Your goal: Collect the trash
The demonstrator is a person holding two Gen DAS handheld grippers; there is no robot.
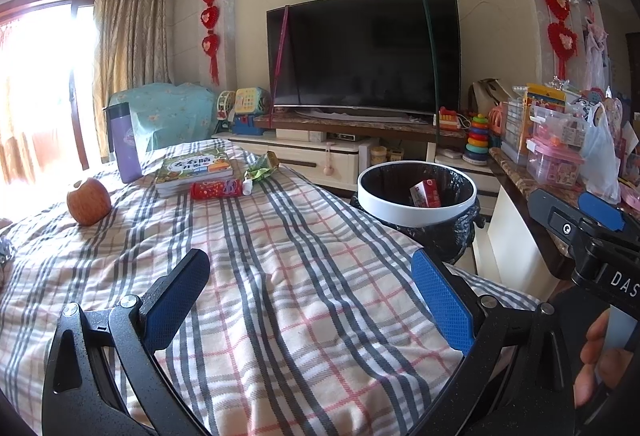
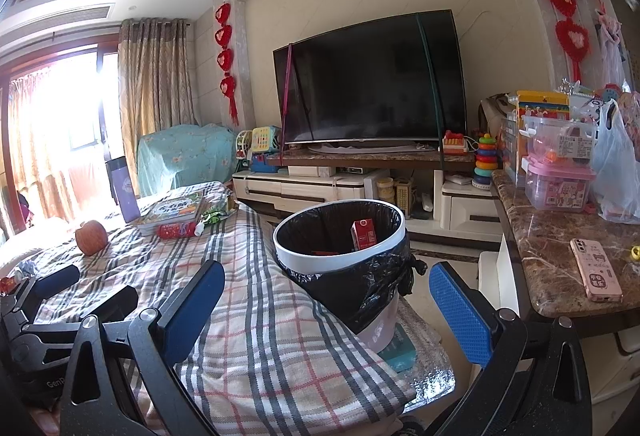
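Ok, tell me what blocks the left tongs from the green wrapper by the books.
Nothing visible does. The left tongs are open over bare plaid cloth; the green wrapper lies ahead, with the red tube just left of that line.

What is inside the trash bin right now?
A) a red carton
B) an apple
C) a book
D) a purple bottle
A: a red carton stands inside the black-lined trash bin, while the apple, bottle and book all sit on the plaid cloth.
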